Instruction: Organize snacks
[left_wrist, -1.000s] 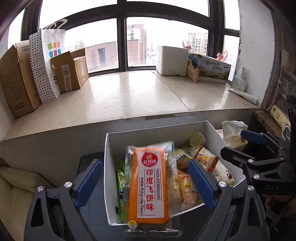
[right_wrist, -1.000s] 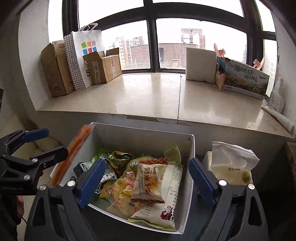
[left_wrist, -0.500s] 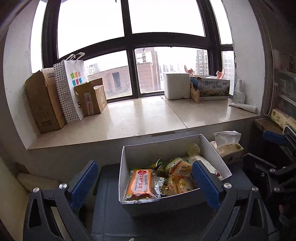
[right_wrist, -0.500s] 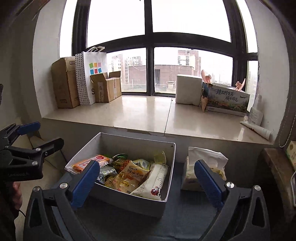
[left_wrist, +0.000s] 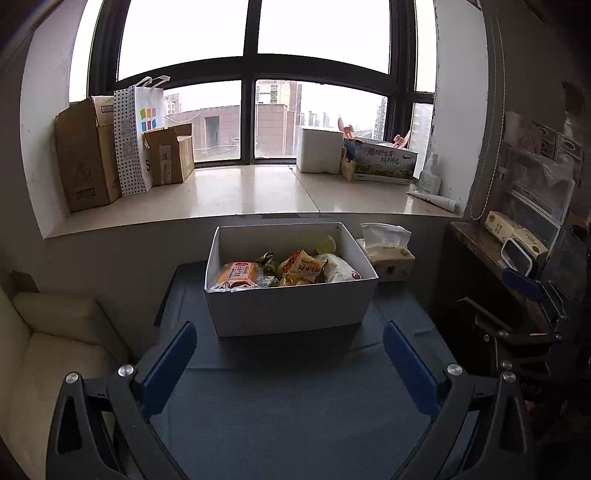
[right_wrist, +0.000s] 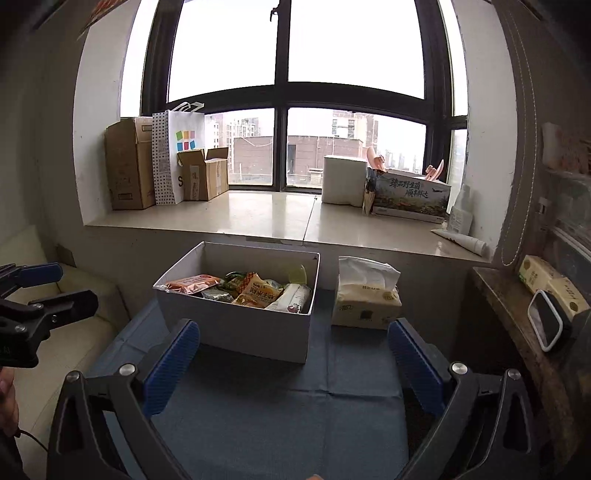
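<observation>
A white box (left_wrist: 288, 310) full of snack packets stands on a blue-covered table (left_wrist: 288, 406). An orange flying-cake packet (left_wrist: 238, 273) lies at the box's left end, with yellow packets (left_wrist: 303, 271) beside it. The box also shows in the right wrist view (right_wrist: 251, 328), with the orange packet (right_wrist: 190, 283) at its left end. My left gripper (left_wrist: 290, 363) is open and empty, well back from the box. My right gripper (right_wrist: 291, 363) is open and empty, also back from the box.
A tissue pack (right_wrist: 365, 299) stands right of the box. A window sill (left_wrist: 251, 192) behind holds cardboard boxes (left_wrist: 88, 155), a paper bag and cartons. A cream sofa (left_wrist: 48, 350) is at the left. A dark side shelf (right_wrist: 524, 325) is at the right.
The orange packet left my left gripper and now lies in the box. Both grippers pulled back and up from the box, which now looks smaller and farther.
</observation>
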